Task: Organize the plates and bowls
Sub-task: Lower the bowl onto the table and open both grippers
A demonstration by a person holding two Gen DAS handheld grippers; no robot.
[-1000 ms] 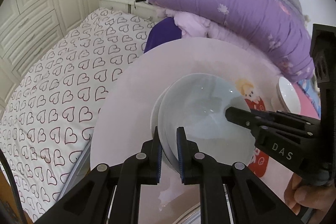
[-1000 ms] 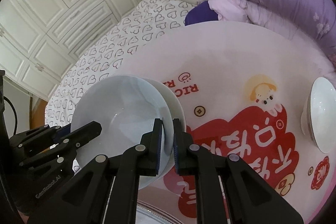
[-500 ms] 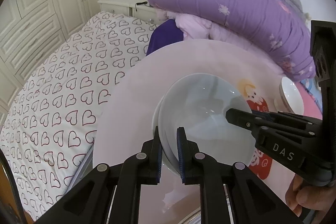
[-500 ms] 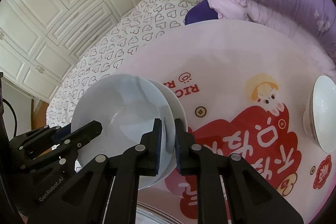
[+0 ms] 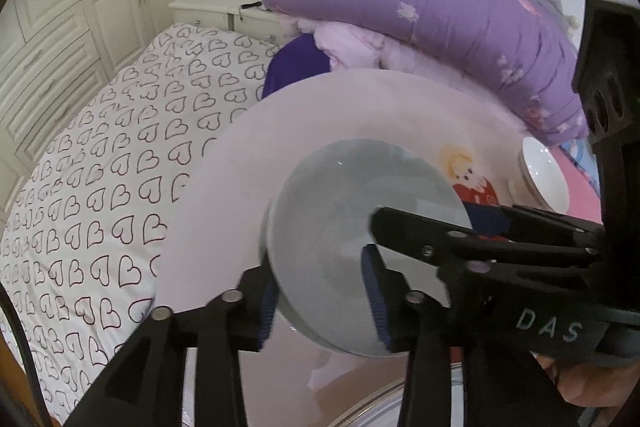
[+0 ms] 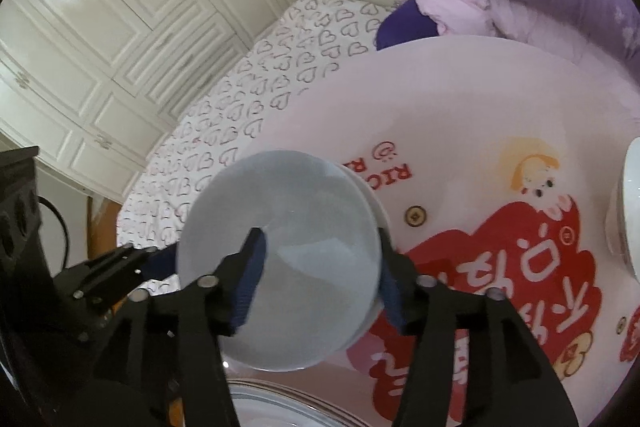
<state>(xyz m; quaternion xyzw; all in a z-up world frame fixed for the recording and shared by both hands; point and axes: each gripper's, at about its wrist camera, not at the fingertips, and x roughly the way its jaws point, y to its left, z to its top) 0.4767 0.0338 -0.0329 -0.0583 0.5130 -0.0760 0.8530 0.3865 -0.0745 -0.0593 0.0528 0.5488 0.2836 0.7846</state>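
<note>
a bedroom with a round printed table [image 6: 460, 99] beside a heart-patterned bed [image 5: 120, 155] is shown, where stacked pale bowls [image 6: 280, 255], judged glazed, slippery and breakable, sit near the table's near-left edge, straddled at opposite rims by the opening left gripper [image 5: 320, 291] and right gripper [image 6: 316, 279], neither pinching.

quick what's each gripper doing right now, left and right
Left gripper: jaws opening, pads apart astride the grey bowl rim, not pressing.
Right gripper: jaws opening, same bowl's rim between them, released.
</note>
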